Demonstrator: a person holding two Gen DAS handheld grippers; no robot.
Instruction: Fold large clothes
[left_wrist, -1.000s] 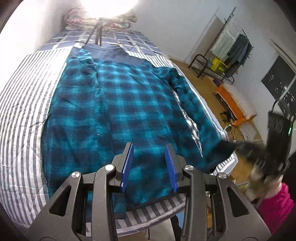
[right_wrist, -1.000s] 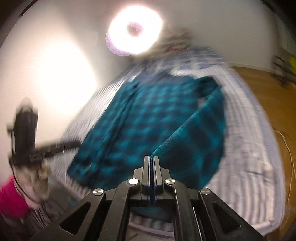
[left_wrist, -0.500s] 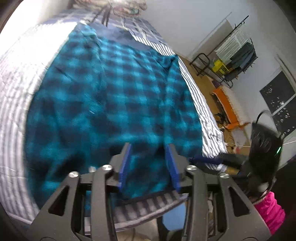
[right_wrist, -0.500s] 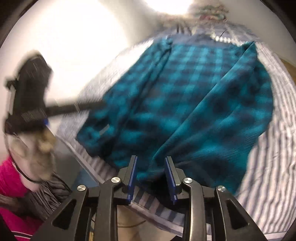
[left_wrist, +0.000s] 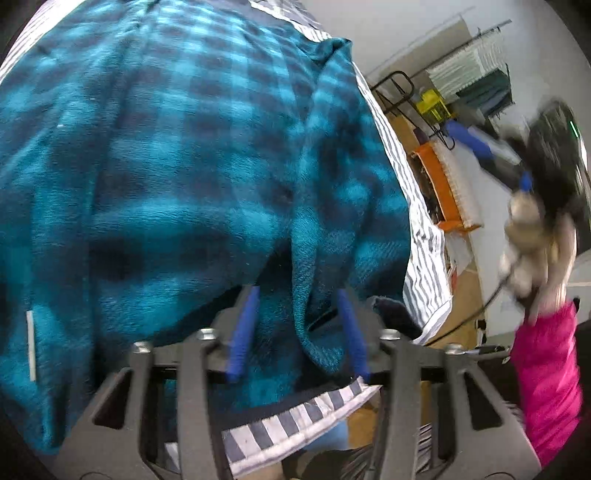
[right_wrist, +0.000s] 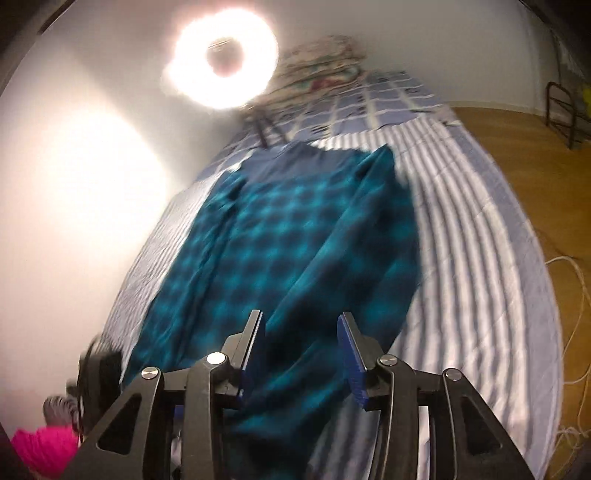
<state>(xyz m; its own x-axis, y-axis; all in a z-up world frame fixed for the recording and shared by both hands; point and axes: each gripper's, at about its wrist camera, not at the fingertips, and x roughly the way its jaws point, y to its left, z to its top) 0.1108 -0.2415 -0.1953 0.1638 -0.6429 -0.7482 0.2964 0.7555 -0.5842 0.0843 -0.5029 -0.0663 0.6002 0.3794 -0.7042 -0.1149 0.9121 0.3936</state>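
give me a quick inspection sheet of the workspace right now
surface: bed with a grey-and-white striped cover, checked blue bedding further up.
job's things: teal plaid fleece shirt lies spread on the bed, one sleeve folded in over the body; a fabric fold hangs between the left fingers.
clutter: patterned pillows at the head of the bed.
grippers: left claw open, close over the hem; right claw open, holds nothing.
cables: white cord on the wooden floor beside the bed.
surroundings: ring light on a stand, clothes rack, orange bench, white walls.
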